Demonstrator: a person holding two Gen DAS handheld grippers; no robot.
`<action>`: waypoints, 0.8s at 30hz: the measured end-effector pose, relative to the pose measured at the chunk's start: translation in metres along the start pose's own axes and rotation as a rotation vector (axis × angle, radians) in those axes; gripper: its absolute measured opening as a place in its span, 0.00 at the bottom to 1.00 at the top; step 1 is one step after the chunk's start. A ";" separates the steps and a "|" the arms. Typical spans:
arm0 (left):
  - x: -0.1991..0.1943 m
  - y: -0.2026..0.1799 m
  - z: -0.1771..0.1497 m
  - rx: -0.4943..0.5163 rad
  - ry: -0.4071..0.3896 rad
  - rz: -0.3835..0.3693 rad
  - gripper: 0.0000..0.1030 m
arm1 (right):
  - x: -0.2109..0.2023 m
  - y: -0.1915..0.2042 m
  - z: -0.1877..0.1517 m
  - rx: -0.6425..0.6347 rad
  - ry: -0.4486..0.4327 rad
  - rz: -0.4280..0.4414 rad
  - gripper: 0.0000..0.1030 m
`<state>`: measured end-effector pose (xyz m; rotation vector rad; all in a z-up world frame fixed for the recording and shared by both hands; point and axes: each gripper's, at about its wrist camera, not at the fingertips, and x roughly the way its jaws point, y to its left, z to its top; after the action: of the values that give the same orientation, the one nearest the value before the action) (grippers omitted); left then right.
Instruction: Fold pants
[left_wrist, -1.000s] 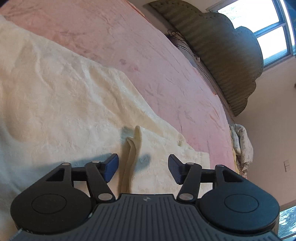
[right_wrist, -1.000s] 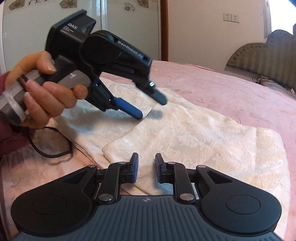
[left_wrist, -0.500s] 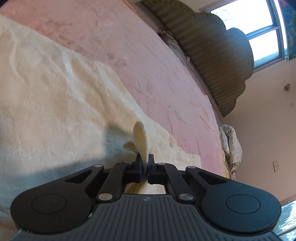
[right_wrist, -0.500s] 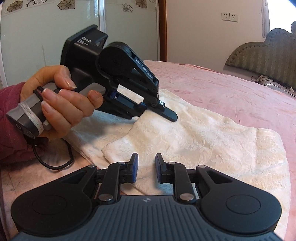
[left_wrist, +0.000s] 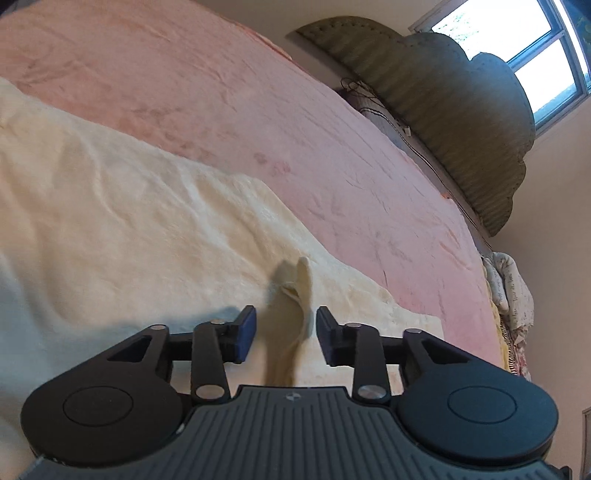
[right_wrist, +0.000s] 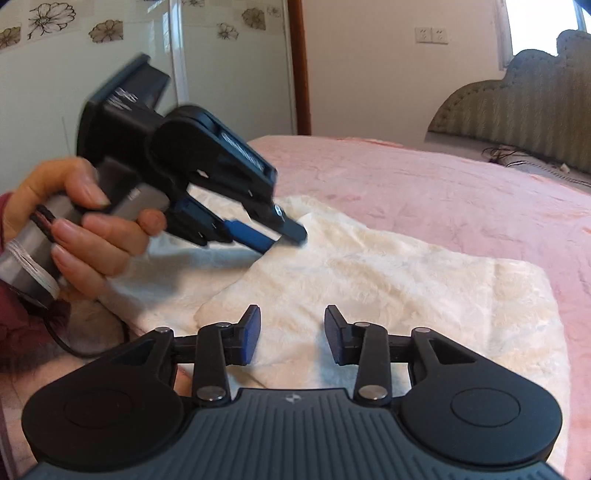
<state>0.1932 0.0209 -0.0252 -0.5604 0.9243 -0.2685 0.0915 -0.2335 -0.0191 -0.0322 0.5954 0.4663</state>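
Observation:
Cream, textured pants (right_wrist: 388, 280) lie folded on the pink bedspread (right_wrist: 461, 199). In the left wrist view a raised pinch of the cream fabric (left_wrist: 291, 306) stands between the jaws of my left gripper (left_wrist: 282, 334), which are opening and stand apart from it. From the right wrist view, the left gripper (right_wrist: 284, 236) hovers at the far left corner of the top layer, held by a hand (right_wrist: 88, 229). My right gripper (right_wrist: 291, 339) is over the near edge of the pants; its jaws are opening with nothing pinched between them.
A padded olive headboard (left_wrist: 461, 122) runs along the far side of the bed, with a window (left_wrist: 517, 48) behind it. A crumpled patterned cloth (left_wrist: 511, 291) hangs at the bed's right edge. A black cable (right_wrist: 85, 343) trails from the left gripper.
The left gripper closed on a pinch of fabric, then opened again and lifted slightly, leaving the ridge standing. The right gripper's jaws widened while it stayed put.

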 end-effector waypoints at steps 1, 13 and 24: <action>-0.010 0.004 0.000 0.014 -0.008 0.033 0.51 | 0.005 0.001 -0.002 -0.011 0.027 -0.006 0.36; -0.082 0.052 -0.040 0.303 -0.148 0.378 0.64 | 0.005 0.009 0.001 0.046 0.014 -0.003 0.37; -0.151 0.100 -0.036 0.122 -0.286 0.392 0.65 | 0.007 0.047 0.029 -0.081 -0.026 -0.011 0.37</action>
<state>0.0737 0.1594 0.0035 -0.2861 0.7151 0.1070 0.0913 -0.1841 0.0059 -0.1064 0.5502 0.4789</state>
